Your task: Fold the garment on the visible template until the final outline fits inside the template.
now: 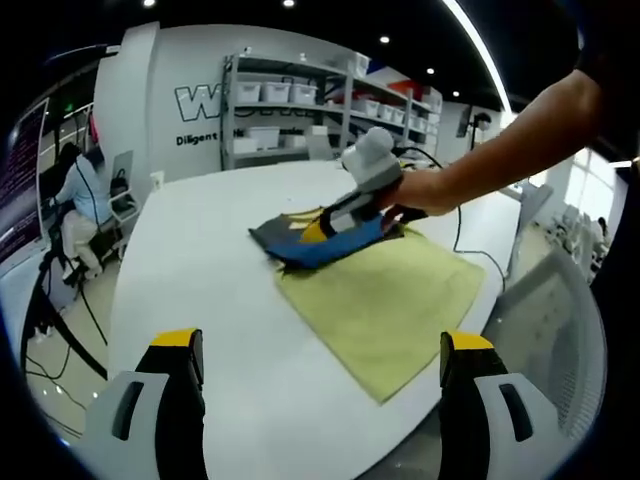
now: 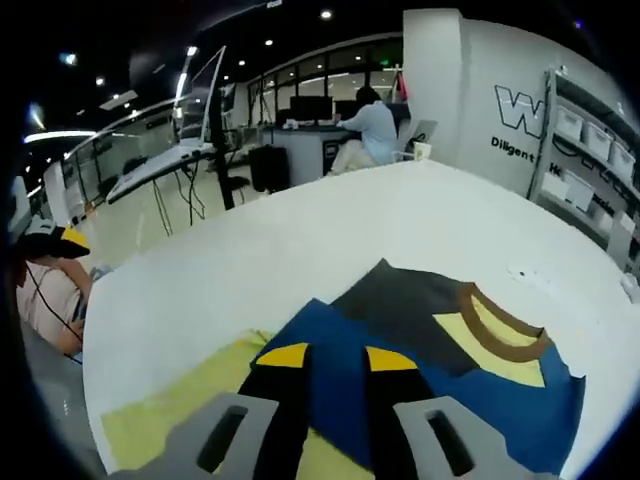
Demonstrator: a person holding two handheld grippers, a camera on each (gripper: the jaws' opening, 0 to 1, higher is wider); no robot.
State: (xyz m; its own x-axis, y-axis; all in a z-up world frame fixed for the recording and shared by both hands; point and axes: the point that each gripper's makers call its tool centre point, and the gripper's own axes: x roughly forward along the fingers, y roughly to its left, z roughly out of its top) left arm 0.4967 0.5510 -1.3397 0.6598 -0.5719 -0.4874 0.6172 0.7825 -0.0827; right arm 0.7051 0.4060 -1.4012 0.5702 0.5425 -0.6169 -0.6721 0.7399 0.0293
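Observation:
A garment (image 1: 300, 243) in blue, dark grey and yellow with a brown collar (image 2: 500, 335) lies on the white table (image 1: 200, 260), partly over a yellow-green template (image 1: 390, 300). My right gripper (image 1: 318, 230), held by a person's hand (image 1: 425, 190), rests low on the garment's blue part. In the right gripper view its jaws (image 2: 337, 357) stand close together with blue fabric (image 2: 335, 400) between them, and the template (image 2: 170, 420) shows at lower left. My left gripper (image 1: 320, 340) hovers over the table's near side, its jaws wide apart with nothing between them.
A black cable (image 1: 460, 235) runs over the table behind the template. Shelves with white bins (image 1: 300, 95) stand at the back. A person sits at a desk (image 2: 370, 130). A mesh chair (image 1: 550, 310) stands by the table's right edge.

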